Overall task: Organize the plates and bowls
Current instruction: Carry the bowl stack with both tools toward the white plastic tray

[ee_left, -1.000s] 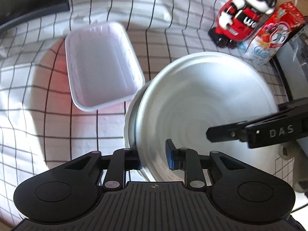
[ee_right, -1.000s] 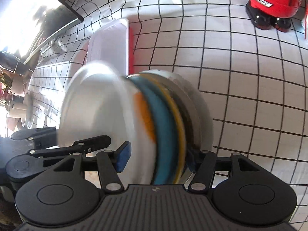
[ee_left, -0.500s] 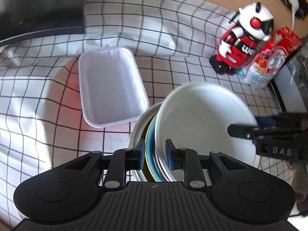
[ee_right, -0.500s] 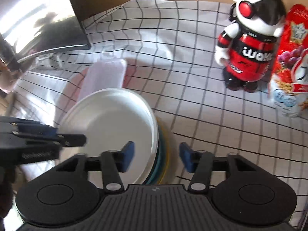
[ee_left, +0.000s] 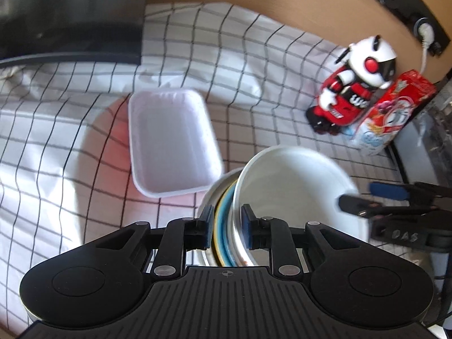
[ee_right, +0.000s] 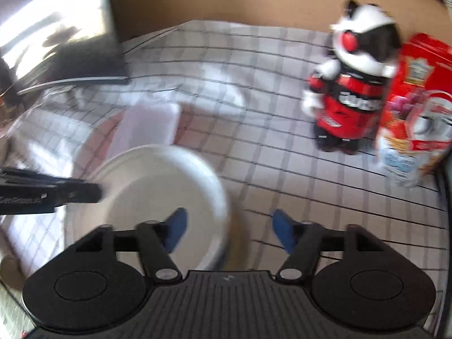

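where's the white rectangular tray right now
In the left wrist view the white rectangular tray lies on the checked cloth, left of centre, just up and left of the stack of plates; the toy robot stands far right.

My left gripper (ee_left: 226,226) clamps the stack of plates (ee_left: 226,217) on edge; white tray (ee_left: 169,147) just beside.

Left gripper (ee_left: 226,227): matte black body, ribbed centre plate with small crosshair mark, two round side discs, silver screw heads on linkage arms, blue pads (ee_left: 208,226) on the fingertips. Right gripper (ee_right: 228,231): same black build, ribbed plate, silver screws, blue pads (ee_right: 176,227); white lettering on its side.
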`<action>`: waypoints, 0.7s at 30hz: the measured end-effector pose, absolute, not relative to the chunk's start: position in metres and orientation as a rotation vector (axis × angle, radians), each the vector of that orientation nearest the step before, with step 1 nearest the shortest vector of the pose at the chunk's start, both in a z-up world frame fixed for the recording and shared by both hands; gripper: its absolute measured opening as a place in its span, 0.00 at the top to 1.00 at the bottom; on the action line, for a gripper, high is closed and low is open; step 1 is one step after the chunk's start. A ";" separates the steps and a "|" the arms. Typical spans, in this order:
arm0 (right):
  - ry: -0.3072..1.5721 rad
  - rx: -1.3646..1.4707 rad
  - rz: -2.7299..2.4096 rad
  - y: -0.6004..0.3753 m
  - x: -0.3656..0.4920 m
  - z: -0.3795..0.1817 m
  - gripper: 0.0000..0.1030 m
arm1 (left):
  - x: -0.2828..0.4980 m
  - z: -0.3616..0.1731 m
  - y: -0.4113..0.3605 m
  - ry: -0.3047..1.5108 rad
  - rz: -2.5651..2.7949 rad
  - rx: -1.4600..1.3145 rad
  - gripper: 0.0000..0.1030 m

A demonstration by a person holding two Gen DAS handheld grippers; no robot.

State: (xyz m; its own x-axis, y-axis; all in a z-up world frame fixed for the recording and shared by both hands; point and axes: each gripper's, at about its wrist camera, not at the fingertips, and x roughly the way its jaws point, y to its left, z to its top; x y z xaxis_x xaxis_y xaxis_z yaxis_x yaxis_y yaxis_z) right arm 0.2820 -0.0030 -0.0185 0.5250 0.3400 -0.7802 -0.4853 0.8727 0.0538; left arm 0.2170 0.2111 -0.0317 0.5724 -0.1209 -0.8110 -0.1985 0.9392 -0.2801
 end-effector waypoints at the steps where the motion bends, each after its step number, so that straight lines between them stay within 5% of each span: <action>1: 0.898 -0.178 0.480 -0.007 0.284 -0.022 0.31 | 0.217 -0.034 0.212 0.971 0.041 -0.374 0.75; 8: 0.934 -0.149 0.479 -0.016 0.282 -0.033 0.27 | 0.219 -0.037 0.208 0.982 0.029 -0.366 0.76; 21: 0.819 -0.193 0.560 0.039 0.291 0.034 0.24 | 0.203 -0.020 0.277 0.756 0.108 -0.564 0.76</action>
State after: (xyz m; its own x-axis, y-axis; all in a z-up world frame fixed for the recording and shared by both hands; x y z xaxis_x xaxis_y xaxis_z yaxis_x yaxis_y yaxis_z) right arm 0.2909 0.0390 0.0341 0.5484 0.3968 -0.7361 -0.5416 0.8392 0.0488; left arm 0.2032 0.2766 -0.0195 0.7296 -0.1050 -0.6758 -0.2906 0.8470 -0.4452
